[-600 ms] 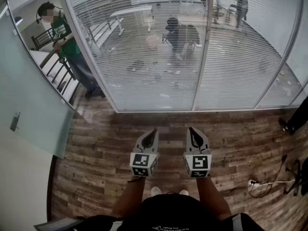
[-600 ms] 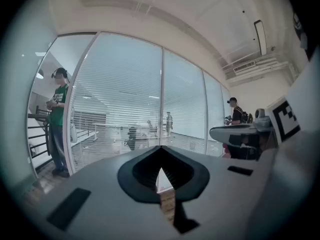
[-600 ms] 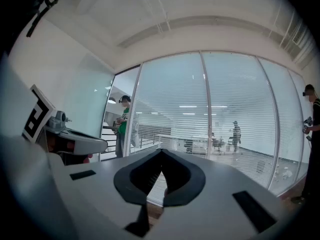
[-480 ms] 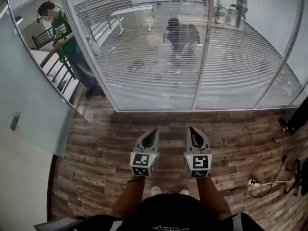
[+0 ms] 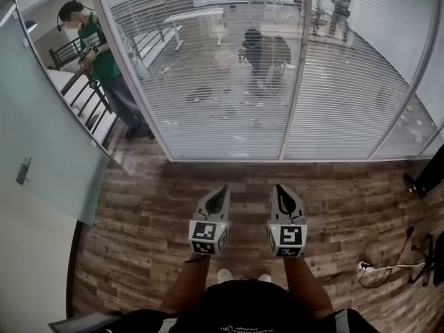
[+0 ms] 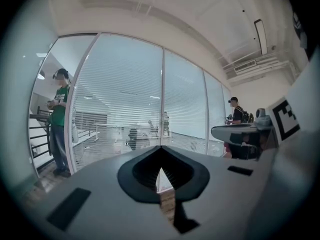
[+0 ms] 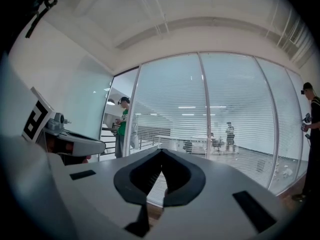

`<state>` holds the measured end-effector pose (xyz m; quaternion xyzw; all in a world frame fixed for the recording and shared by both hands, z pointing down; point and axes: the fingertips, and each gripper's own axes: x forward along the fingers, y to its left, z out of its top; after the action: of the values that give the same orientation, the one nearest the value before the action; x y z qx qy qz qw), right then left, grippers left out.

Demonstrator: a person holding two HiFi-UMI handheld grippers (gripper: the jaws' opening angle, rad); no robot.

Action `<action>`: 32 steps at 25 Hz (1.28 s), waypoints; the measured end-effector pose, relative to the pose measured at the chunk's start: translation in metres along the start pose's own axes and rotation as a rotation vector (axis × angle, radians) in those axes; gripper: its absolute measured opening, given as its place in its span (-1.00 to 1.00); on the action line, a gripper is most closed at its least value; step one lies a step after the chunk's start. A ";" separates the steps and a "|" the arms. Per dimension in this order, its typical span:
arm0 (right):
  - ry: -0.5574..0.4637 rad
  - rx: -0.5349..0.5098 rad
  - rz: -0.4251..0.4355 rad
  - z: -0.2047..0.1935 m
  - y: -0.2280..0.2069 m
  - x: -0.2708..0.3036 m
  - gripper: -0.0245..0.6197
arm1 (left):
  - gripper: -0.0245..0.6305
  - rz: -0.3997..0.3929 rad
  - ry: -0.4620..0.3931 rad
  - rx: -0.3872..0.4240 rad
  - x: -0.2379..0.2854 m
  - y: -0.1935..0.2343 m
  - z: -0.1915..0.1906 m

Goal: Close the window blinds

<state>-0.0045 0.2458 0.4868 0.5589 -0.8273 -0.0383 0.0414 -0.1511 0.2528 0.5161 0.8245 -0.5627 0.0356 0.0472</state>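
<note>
So, the white horizontal-slat window blinds (image 5: 229, 89) cover the glass wall (image 5: 303, 68) straight ahead, and the slats are open enough that the room beyond shows through. The left tool (image 5: 223, 189) and right tool (image 5: 277, 187) hang side by side over the brown wood-plank floor (image 5: 361, 193), well short of the blinds. Each has its jaws pressed together on nothing. A person in a green shirt (image 5: 104, 61) stands off to the left.

Office interior. Full-height glass partition (image 5: 297, 68) hung with slatted blinds (image 5: 333, 96); wood-plank floor (image 5: 354, 200); a table (image 5: 194, 16) beyond the glass; power strip (image 5: 365, 264) at the floor's right edge; strip light (image 6: 260, 31) and air-conditioning unit (image 6: 252, 66) overhead.
</note>
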 end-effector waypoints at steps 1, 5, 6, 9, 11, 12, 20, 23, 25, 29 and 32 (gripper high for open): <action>0.002 0.000 -0.003 0.000 0.000 0.000 -0.92 | -0.93 -0.001 0.000 -0.003 -0.001 0.000 0.000; 0.008 0.005 -0.002 -0.001 0.001 0.000 -0.92 | -0.93 -0.003 -0.004 -0.002 -0.002 -0.001 0.004; 0.011 0.006 -0.002 -0.002 0.001 -0.001 -0.92 | -0.93 -0.003 -0.003 -0.002 -0.001 -0.002 0.004; 0.021 0.007 -0.007 -0.006 -0.002 -0.001 -0.92 | -0.93 -0.004 -0.002 0.000 0.000 -0.003 0.003; 0.018 0.006 -0.008 -0.006 -0.004 -0.002 -0.92 | -0.93 -0.003 -0.002 0.000 0.001 -0.005 0.001; 0.018 0.006 -0.009 -0.006 -0.005 -0.003 -0.92 | -0.93 -0.002 -0.002 0.001 0.001 -0.006 0.001; 0.014 0.006 -0.016 -0.007 -0.012 -0.006 -0.92 | -0.93 -0.004 -0.005 -0.003 0.003 -0.012 0.001; 0.015 0.005 -0.011 -0.009 -0.013 -0.006 -0.92 | -0.93 0.005 -0.007 -0.001 0.006 -0.011 0.002; 0.013 0.004 -0.008 -0.008 -0.017 -0.007 -0.92 | -0.93 0.008 -0.005 -0.001 0.007 -0.015 0.002; 0.012 0.013 -0.011 -0.010 -0.029 -0.010 -0.92 | -0.93 0.005 0.004 0.008 0.013 -0.028 0.001; 0.020 0.000 -0.008 -0.014 -0.040 -0.013 -0.92 | -0.93 -0.005 0.015 -0.002 0.019 -0.040 -0.003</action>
<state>0.0385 0.2426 0.4959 0.5624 -0.8247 -0.0331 0.0494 -0.1073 0.2498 0.5201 0.8255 -0.5604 0.0411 0.0526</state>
